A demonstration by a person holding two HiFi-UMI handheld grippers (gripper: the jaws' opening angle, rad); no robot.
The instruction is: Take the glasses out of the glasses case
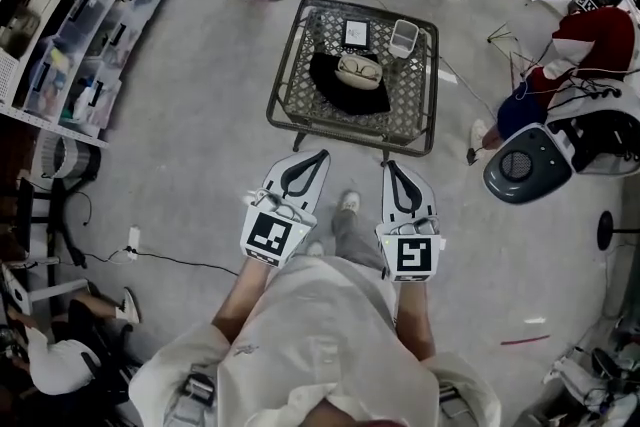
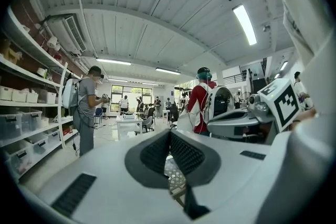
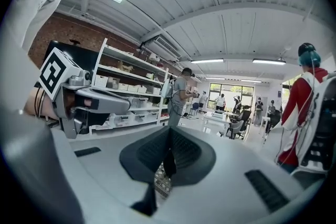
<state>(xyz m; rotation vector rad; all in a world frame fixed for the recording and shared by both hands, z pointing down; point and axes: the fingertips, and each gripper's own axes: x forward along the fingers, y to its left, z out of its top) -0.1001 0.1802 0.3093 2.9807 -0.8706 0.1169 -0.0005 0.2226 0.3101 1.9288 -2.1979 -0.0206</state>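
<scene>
Low in frame, I'm holding left gripper point(image 1: 305, 170) and right gripper point(image 1: 397, 183) level, jaws pressed together, nothing in them. Glasses case point(image 1: 359, 70) is sitting on black cloth point(image 1: 335, 97), mesh counter point(image 1: 290, 105), upper centre, well apart from me. It's looking shut, so I'm planning on one gripper pinning the base and the other lifting the lid.

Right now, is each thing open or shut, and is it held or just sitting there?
left gripper: shut, empty, short of the table.
right gripper: shut, empty, short of the table.
glasses case: looks closed, lying on the black cloth, nothing touching it.
black cloth: spread on the table.
clear container: standing upright on the table, beside the cloth.
table: standing on the floor, ahead of both grippers.
</scene>
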